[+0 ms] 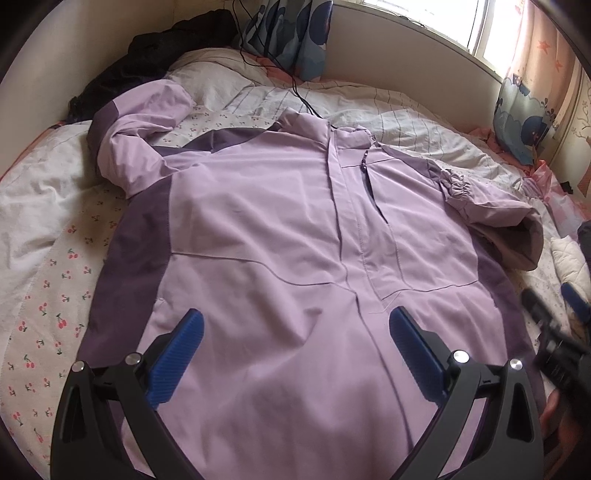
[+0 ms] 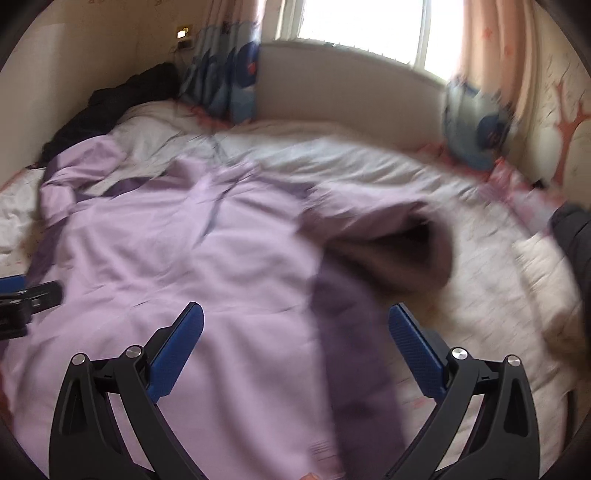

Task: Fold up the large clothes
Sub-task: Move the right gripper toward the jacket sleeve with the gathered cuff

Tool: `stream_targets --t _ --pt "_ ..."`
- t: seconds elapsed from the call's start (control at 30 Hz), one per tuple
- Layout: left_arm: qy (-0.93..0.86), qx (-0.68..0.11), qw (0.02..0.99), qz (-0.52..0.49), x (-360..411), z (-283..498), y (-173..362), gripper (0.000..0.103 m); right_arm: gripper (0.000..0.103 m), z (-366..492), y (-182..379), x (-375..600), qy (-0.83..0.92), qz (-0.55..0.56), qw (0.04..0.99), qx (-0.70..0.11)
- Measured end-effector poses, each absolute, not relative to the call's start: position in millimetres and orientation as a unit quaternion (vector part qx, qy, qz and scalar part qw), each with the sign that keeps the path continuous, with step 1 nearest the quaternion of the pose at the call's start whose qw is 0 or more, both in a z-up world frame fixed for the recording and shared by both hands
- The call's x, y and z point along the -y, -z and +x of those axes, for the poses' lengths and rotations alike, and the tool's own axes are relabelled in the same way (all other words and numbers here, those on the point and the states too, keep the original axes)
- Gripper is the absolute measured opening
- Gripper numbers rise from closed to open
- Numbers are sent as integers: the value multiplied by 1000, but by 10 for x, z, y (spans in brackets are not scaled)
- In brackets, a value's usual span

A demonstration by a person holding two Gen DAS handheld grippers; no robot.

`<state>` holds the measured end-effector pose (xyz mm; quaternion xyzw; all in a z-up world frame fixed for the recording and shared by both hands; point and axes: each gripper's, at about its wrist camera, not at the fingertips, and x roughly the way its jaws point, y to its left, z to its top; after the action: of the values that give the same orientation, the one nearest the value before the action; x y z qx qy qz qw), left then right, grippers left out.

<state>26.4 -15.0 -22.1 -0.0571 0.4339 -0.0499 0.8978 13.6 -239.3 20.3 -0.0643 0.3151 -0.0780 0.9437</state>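
Note:
A lilac jacket with dark purple side panels lies front up and spread flat on the bed, zipper closed. Its left sleeve is bent near the pillow. Its right sleeve lies out to the right with the cuff open. My left gripper is open and empty above the jacket's lower front. My right gripper is open and empty above the jacket's right side panel, near the right sleeve cuff. The right wrist view is blurred. The right gripper shows at the left wrist view's right edge.
The bed has a cherry-print sheet and a white striped quilt. A black garment lies at the far left corner. A black cable runs over the quilt. Curtains and a window are behind the bed.

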Motion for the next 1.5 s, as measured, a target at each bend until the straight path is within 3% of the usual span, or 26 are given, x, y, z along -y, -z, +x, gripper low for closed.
stream_targets --t 0.13,0.37,0.73,0.9,1.23,1.5 --pt "60 -441 894 -53 202 296 246 96 97 229 -4 2628 67 16 931 -360" --pt "55 -443 893 -50 208 289 254 96 97 230 151 2121 38 -65 926 -370" --pt "54 -450 890 -45 230 305 294 96 97 238 202 1996 22 -61 924 -378" --pt "55 -452 889 -43 247 321 310 96 97 216 111 1981 22 -75 927 -366" --pt "59 -456 886 -52 239 381 323 96 97 777 -382 2137 49 -201 918 -339" --pt "58 -464 882 -54 261 401 370 96 97 635 -161 1951 30 -125 915 -383"
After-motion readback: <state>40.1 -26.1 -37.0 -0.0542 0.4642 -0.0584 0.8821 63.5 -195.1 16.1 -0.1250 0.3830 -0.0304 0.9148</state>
